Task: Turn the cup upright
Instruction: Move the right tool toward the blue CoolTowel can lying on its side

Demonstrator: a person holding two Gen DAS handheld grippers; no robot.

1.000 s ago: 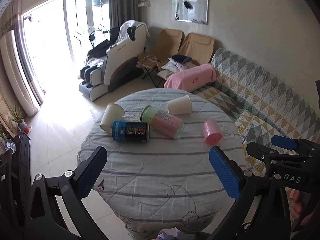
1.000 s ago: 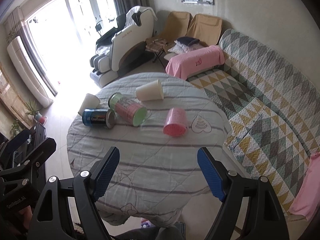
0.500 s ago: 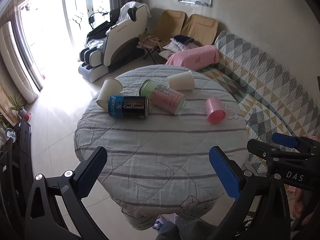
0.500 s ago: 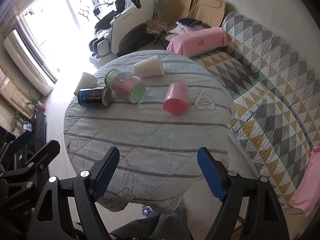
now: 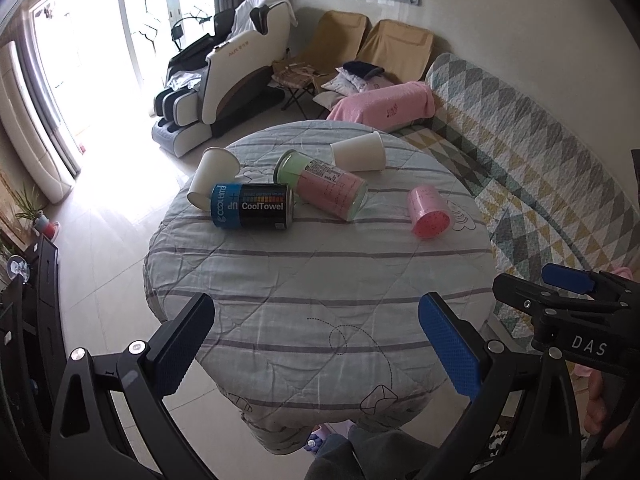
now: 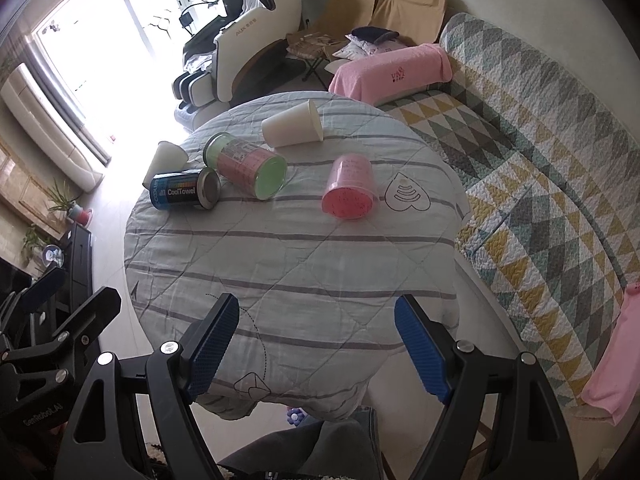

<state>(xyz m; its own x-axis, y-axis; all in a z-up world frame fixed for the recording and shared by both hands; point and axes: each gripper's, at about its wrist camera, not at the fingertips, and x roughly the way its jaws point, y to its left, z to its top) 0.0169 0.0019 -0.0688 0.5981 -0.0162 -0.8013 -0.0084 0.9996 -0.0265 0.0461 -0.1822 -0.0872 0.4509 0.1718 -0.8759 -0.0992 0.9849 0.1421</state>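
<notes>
A pink cup [image 5: 428, 212] [image 6: 351, 192] lies on its side on the round table [image 5: 320, 288] [image 6: 296, 264], its mouth toward me. A white paper cup [image 5: 360, 152] [image 6: 294, 124] lies on its side at the far edge. Another white cup [image 5: 212, 176] [image 6: 164, 158] lies at the left edge. My left gripper [image 5: 316, 344] is open and empty above the table's near edge. My right gripper [image 6: 316, 340] is open and empty, also at the near edge. It also shows at the right of the left wrist view [image 5: 568, 284].
A blue "CoolTowel" can [image 5: 254, 206] [image 6: 184, 194] and a pink-and-green canister [image 5: 322, 184] [image 6: 246, 168] lie on their sides mid-table. A quilted sofa [image 5: 540, 168] [image 6: 540, 160] curves along the right. A massage chair [image 5: 224, 80] stands behind the table.
Both grippers have tilted down and drawn a little nearer, so the table sits lower and larger in view. The objects on the table have not moved. Both grippers stay open.
</notes>
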